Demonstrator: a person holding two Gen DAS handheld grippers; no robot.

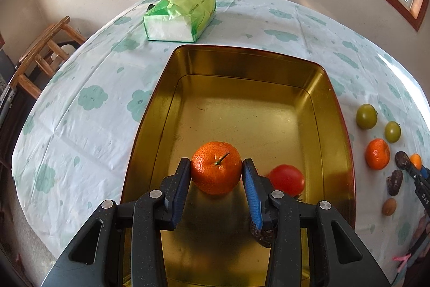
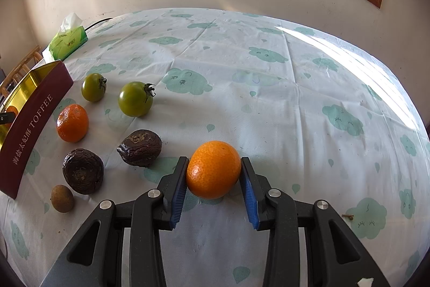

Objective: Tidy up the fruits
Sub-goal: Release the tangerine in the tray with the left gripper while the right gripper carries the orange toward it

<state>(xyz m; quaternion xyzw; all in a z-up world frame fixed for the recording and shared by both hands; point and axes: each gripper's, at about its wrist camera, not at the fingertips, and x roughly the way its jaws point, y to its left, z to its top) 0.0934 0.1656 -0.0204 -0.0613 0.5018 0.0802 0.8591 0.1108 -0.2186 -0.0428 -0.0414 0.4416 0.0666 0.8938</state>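
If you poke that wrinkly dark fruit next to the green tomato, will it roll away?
Probably not far. The wrinkly dark fruit looks lumpy and dented, so it would likely wobble and stop. The smooth green tomato would roll more easily. Its shrivelled skin suggests it is light.

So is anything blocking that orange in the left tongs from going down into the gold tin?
Nothing visible does. The left tongs hold the orange over the open tin, whose floor ahead is bare. Only a red tomato lies just to its right, and a dark fruit beneath the right finger.

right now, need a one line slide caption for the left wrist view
Left tool grips a mandarin over the gold tin, a red tomato already inside.
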